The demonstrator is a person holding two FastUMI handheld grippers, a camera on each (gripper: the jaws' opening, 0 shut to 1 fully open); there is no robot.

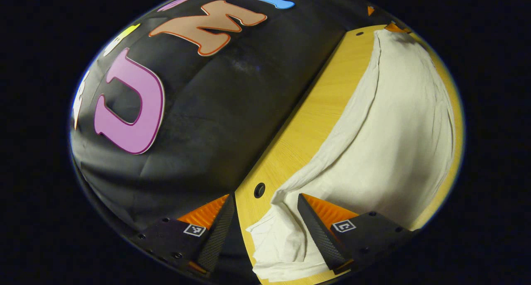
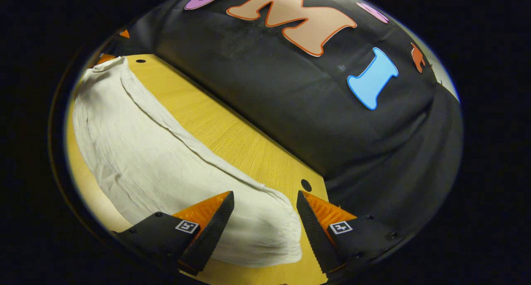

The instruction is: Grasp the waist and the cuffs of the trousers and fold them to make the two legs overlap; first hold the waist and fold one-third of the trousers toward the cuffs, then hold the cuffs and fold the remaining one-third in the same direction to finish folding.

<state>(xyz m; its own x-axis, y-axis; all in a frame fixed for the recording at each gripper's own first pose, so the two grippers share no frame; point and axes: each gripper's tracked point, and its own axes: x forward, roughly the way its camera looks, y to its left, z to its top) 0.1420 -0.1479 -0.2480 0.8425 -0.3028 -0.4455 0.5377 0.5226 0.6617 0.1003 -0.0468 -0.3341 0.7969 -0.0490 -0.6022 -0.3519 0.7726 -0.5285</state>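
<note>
left tool agape | trousers flat | table

Each camera looks low along its own hand-held gripper from opposite ends; both share the cream cloth trousers on the yellow wooden surface.

A yellow wood-grain worktop is seen at the right of the left gripper view. Cream trousers are spread lengthwise on it. A small round hole is set near its edge.
</note>
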